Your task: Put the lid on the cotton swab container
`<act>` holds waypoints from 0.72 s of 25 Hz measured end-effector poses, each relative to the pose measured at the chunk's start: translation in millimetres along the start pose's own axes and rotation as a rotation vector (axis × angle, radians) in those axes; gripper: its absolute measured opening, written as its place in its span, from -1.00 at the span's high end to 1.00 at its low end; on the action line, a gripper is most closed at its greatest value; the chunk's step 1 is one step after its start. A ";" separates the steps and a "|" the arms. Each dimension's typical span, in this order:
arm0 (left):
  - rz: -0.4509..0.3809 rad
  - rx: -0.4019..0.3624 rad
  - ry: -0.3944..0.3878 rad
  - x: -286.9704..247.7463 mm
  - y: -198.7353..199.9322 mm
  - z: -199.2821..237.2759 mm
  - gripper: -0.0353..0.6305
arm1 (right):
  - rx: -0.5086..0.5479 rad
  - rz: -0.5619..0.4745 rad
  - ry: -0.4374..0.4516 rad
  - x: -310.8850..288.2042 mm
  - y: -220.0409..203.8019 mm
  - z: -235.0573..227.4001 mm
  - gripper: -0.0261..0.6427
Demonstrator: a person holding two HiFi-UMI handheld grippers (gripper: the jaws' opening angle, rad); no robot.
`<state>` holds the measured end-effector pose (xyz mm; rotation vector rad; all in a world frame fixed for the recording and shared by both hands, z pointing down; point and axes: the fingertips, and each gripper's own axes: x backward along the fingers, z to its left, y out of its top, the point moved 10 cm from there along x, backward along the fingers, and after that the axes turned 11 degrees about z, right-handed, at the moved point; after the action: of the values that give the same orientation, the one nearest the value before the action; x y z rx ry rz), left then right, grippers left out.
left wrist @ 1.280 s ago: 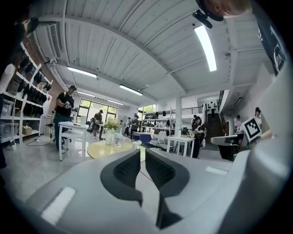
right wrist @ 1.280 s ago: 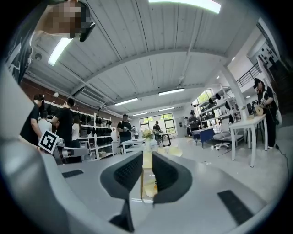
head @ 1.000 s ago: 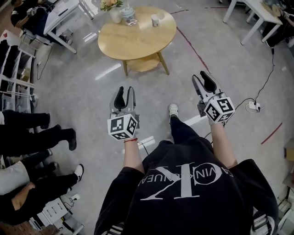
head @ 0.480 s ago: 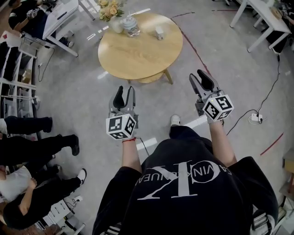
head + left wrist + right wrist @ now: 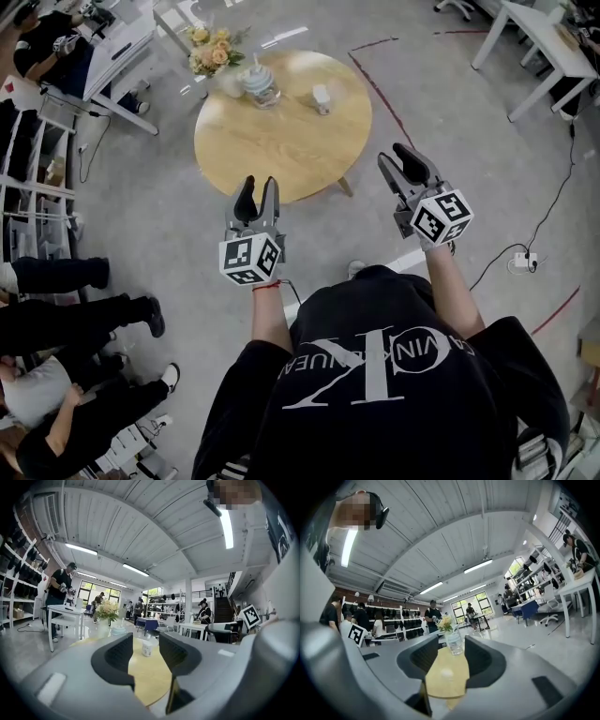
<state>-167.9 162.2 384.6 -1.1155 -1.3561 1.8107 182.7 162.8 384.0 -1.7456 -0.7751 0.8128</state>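
Nearest the camera, the left gripper (image 5: 258, 184) hangs level over the near edge of the round light-wood table (image 5: 281, 155). Its dark jaws are apart and have just been opening a little, with nothing between them but the view of the tabletop. The right gripper (image 5: 395, 157) is just off the table's right edge, over the grey floor. Its jaws are spread as well and grip nothing.

The cotton swab container (image 5: 322, 97) is a small white squat cylinder. It stands on the table right of the middle, closer to the far edge than the near one, and well apart from both grippers. It's upright, with its long axis vertical and its top facing the ceiling. It's honestly too small and soft to tell whether the top is covered.

Left of it, near the far edge, is a clear ribbed glass jar (image 5: 259, 86). At the far-left edge there's a bunch of yellow and peach flowers (image 5: 210, 52).
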 end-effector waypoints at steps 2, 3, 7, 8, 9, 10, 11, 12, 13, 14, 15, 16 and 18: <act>0.007 -0.004 -0.009 -11.0 1.3 -0.1 0.41 | 0.000 0.003 0.008 -7.3 2.9 -5.7 0.50; 0.013 -0.005 -0.013 -16.1 1.3 0.2 0.41 | -0.002 0.006 0.011 -10.1 3.1 -8.4 0.50; 0.031 -0.001 -0.022 -33.4 2.5 3.0 0.41 | -0.016 0.020 0.009 -18.3 1.1 -21.3 0.50; 0.033 -0.001 -0.022 -35.9 3.6 3.8 0.41 | -0.021 0.023 0.009 -20.3 1.0 -24.3 0.50; 0.036 -0.001 -0.022 -37.9 4.7 4.6 0.41 | -0.029 0.025 0.009 -22.7 0.9 -26.9 0.50; 0.041 -0.002 -0.022 -39.8 5.4 5.4 0.41 | -0.040 0.025 0.010 -25.6 0.4 -29.2 0.50; 0.049 -0.004 -0.023 -41.8 5.0 6.2 0.41 | -0.054 0.025 0.011 -29.1 -1.0 -31.3 0.50; 0.062 -0.005 -0.025 -43.9 2.9 6.9 0.41 | -0.070 0.026 0.014 -32.8 -3.8 -32.9 0.50; 0.081 -0.006 -0.028 -45.9 -1.1 7.2 0.41 | -0.088 0.032 0.018 -36.1 -8.1 -34.1 0.50; 0.104 -0.005 -0.031 -47.8 -6.4 7.2 0.41 | -0.105 0.043 0.023 -39.3 -13.5 -35.0 0.50; 0.130 -0.002 -0.035 -50.1 -12.0 7.5 0.41 | -0.122 0.056 0.028 -42.6 -19.1 -36.1 0.50; 0.155 0.001 -0.041 -53.3 -17.1 8.4 0.41 | -0.138 0.069 0.031 -46.5 -24.4 -37.6 0.50; 0.193 0.001 -0.061 -64.5 -24.4 12.3 0.41 | -0.162 0.089 0.031 -56.5 -32.2 -43.2 0.50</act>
<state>-149.6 109.0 426.4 -1.2362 -1.3199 1.9970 182.0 103.5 434.9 -1.9441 -0.7650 0.7981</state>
